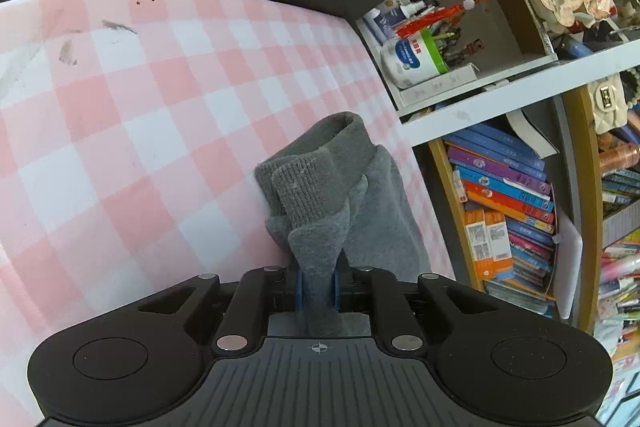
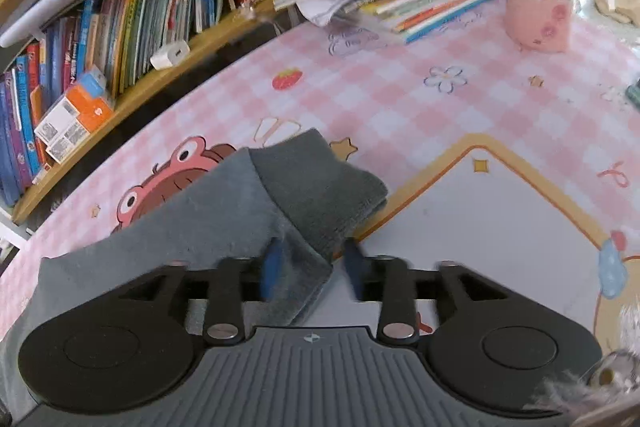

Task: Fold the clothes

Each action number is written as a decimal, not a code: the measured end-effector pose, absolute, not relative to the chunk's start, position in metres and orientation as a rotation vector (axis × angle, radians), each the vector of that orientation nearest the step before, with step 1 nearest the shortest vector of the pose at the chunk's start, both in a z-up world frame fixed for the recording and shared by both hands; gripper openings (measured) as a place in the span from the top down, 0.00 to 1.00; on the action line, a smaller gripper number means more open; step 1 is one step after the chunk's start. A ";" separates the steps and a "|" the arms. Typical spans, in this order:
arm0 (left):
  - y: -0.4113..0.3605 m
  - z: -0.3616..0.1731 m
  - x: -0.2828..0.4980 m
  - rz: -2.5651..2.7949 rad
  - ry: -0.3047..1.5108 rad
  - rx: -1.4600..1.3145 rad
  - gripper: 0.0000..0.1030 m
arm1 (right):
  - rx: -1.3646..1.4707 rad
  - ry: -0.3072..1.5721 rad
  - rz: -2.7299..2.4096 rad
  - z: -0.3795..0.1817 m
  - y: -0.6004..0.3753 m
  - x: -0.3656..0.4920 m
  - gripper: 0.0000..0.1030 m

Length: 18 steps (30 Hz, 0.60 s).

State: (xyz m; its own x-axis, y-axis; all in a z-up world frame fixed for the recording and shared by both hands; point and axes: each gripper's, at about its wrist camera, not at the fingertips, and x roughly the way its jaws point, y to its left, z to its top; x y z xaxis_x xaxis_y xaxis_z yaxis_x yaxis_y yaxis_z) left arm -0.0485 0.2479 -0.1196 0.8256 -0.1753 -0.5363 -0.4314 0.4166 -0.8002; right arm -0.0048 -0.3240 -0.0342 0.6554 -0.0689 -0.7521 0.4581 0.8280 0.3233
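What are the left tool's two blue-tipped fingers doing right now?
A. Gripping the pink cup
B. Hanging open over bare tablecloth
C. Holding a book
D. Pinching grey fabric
D: in the left wrist view, the left gripper has its blue pads closed tight on a bunched fold of the grey garment.

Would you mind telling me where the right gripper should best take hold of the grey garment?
Probably at the ribbed cuff of the grey garment, from the near edge. It lies flat, thick and doubled between the open fingers of the right gripper; the left gripper already pinches another bunched part.
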 end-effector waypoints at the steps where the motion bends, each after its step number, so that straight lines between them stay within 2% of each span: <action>1: 0.248 -0.120 -0.048 0.177 0.612 -1.150 0.85 | 0.513 0.806 -0.307 -0.031 -0.320 -0.006 0.60; 6: 0.246 -0.122 -0.048 0.183 0.605 -1.155 0.81 | 0.442 0.823 -0.270 -0.025 -0.301 -0.015 0.41; 14: 0.247 -0.124 -0.050 0.173 0.594 -1.173 0.76 | 0.285 0.864 -0.120 -0.023 -0.261 -0.016 0.28; 18: 0.247 -0.126 -0.052 0.168 0.582 -1.181 0.73 | 0.161 0.870 -0.013 -0.020 -0.233 -0.014 0.25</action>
